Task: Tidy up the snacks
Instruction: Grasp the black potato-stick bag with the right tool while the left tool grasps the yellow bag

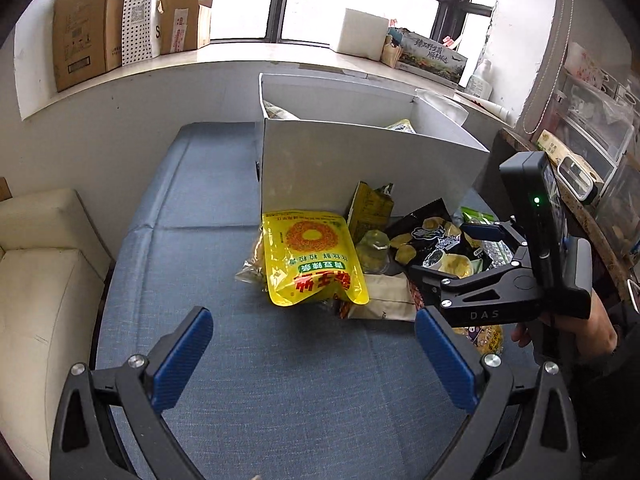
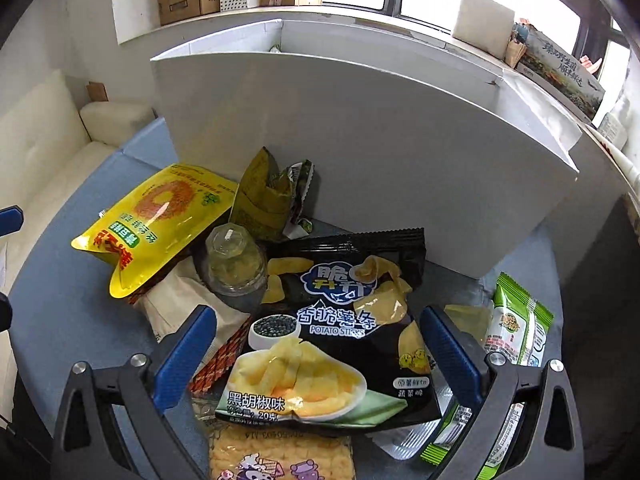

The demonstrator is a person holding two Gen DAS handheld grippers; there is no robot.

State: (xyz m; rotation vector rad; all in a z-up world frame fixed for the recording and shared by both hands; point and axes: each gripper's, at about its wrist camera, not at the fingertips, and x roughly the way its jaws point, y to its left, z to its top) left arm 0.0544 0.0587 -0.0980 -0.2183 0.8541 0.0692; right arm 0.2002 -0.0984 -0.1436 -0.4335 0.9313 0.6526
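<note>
Left hand-held gripper (image 1: 314, 354): blue pads spread apart, empty, above bare blue fabric-covered counter (image 1: 192, 280); open room ahead and to the left. Right hand-held gripper (image 2: 318, 344): pads apart, straddling black potato-stick bag (image 2: 340, 336), not clamped. Snack pile at the foot of tall white cardboard box (image 2: 380, 152): yellow ring-print pouch (image 2: 160, 220), olive crumpled packet (image 2: 264, 196), clear plastic cup (image 2: 236, 264), green-and-white packet (image 2: 520, 320) near right counter edge. Cream cushioned seat (image 1: 40, 280) beside left edge. Windowsill with brown cartons (image 1: 88, 24) behind.
</note>
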